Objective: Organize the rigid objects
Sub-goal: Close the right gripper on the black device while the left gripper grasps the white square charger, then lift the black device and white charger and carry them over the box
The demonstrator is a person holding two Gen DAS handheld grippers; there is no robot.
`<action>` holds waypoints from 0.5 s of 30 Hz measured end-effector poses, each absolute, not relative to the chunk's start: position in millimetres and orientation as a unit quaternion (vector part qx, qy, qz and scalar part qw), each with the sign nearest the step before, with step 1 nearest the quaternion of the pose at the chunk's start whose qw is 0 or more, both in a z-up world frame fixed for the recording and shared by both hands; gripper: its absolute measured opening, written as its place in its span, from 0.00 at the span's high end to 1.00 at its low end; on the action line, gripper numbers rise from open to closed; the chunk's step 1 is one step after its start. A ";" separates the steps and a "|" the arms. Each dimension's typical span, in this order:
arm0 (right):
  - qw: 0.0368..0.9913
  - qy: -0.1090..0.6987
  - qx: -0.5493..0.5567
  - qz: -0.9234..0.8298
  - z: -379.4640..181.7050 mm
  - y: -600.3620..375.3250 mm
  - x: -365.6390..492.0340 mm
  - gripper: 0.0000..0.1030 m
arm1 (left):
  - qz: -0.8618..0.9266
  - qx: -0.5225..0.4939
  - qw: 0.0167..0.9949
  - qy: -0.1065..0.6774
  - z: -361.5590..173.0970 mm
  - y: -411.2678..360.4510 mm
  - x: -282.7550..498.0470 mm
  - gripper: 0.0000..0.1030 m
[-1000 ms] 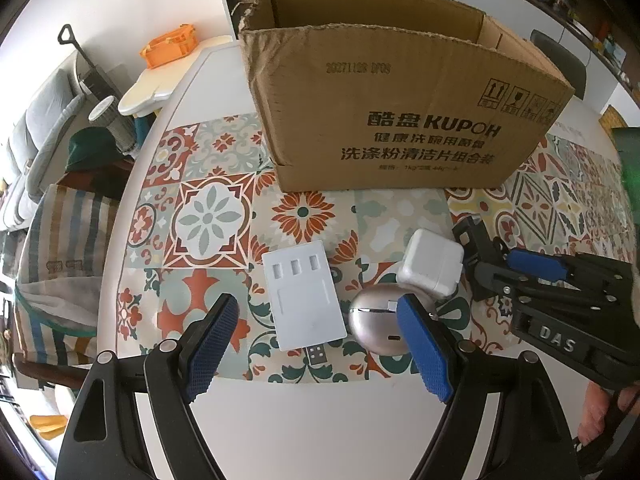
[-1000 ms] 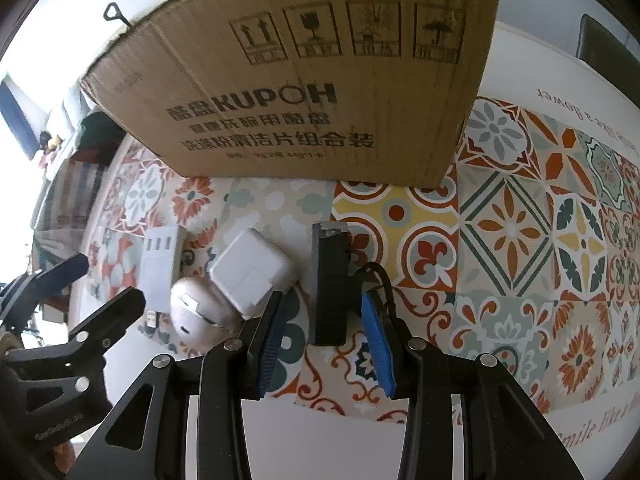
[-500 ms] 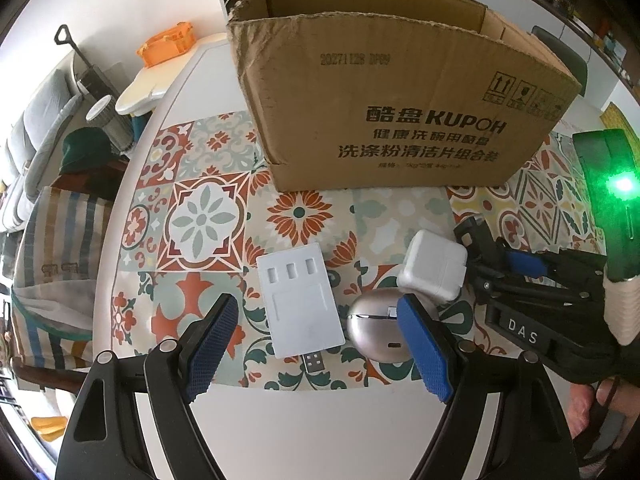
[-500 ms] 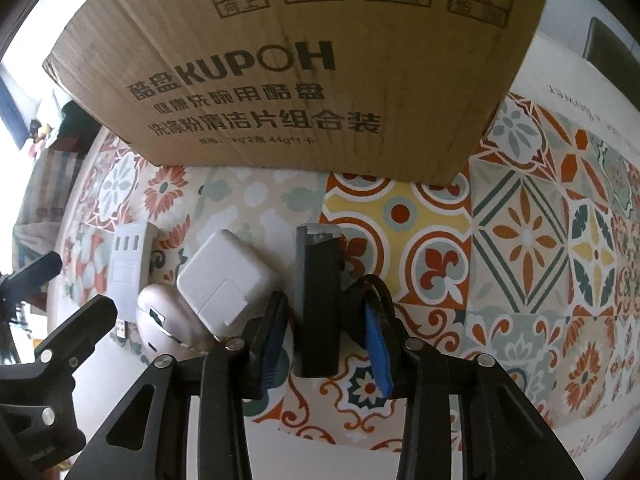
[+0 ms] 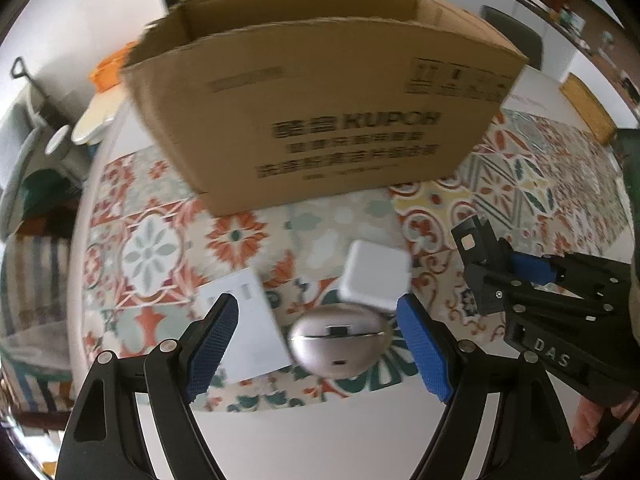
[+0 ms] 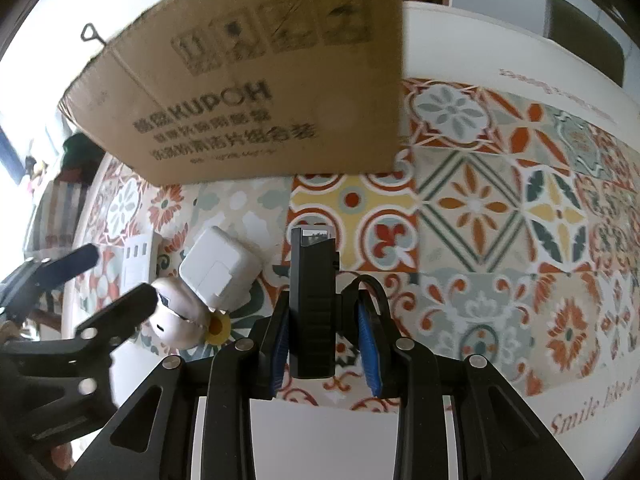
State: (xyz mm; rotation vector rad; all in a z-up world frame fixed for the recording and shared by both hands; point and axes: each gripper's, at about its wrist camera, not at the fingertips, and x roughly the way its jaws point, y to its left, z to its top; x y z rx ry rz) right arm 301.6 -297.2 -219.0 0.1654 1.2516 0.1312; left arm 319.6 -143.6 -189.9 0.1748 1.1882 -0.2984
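Black block [image 6: 312, 304] clamped in right tool [image 6: 326, 336], clearest from the right wrist

White charger [image 5: 376, 276] touching silver oval case [image 5: 340, 340]; black block [image 6: 314, 304] upright.

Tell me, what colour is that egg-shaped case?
Shiny silver; the egg-shaped case shows best in the left wrist view.

Two hand-held grippers, built alike. The left gripper [image 5: 318, 344] has black plastic arms with long triangular cut-outs, silver round screw heads at the joints, and two fingers faced with bright blue pads [image 5: 420, 354] in a fine knurled texture. The right gripper [image 6: 326, 342] has the same black frame, silver screws and blue pads — from the left camera its side shows raised white letters, "DAS".
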 end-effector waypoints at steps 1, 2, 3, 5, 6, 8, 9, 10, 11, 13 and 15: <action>0.805 0.585 0.078 0.056 -217.0 -300.8 299.6 0.70 | -0.148 0.084 0.812 0.559 -191.9 -147.7 320.7 0.21; 0.806 0.585 0.081 0.054 -215.1 -304.1 298.4 0.70 | -0.154 0.087 0.809 0.560 -193.4 -151.2 321.2 0.21; 0.805 0.585 0.084 0.052 -214.4 -306.9 297.1 0.70 | -0.162 0.090 0.806 0.561 -195.7 -155.2 322.4 0.21; 0.805 0.585 0.087 0.048 -214.3 -312.6 294.9 0.70 | -0.175 0.096 0.802 0.563 -199.6 -161.4 324.1 0.21; 0.804 0.586 0.089 0.045 -214.9 -315.3 293.9 0.70 | -0.181 0.098 0.799 0.565 -201.5 -164.5 325.3 0.21; 0.801 0.590 0.093 0.042 -216.5 -318.2 293.4 0.70 | -0.192 0.106 0.794 0.567 -206.6 -171.6 328.6 0.22; 0.800 0.591 0.096 0.040 -217.2 -320.3 292.6 0.70 | -0.193 0.109 0.792 0.568 -208.7 -174.1 330.0 0.23; 0.799 0.592 0.097 0.039 -218.5 -320.1 292.6 0.70 | -0.195 0.113 0.790 0.570 -211.7 -177.5 332.3 0.23; 0.798 0.594 0.097 0.036 -219.1 -321.1 291.9 0.70 | -0.197 0.116 0.788 0.572 -214.6 -180.3 333.8 0.25; 0.796 0.596 0.099 0.035 -219.4 -323.9 290.9 0.70 | -0.200 0.123 0.782 0.577 -221.0 -185.9 336.9 0.27; 0.796 0.597 0.100 0.033 -220.5 -323.9 290.8 0.70 | -0.202 0.129 0.778 0.581 -226.4 -189.4 339.2 0.30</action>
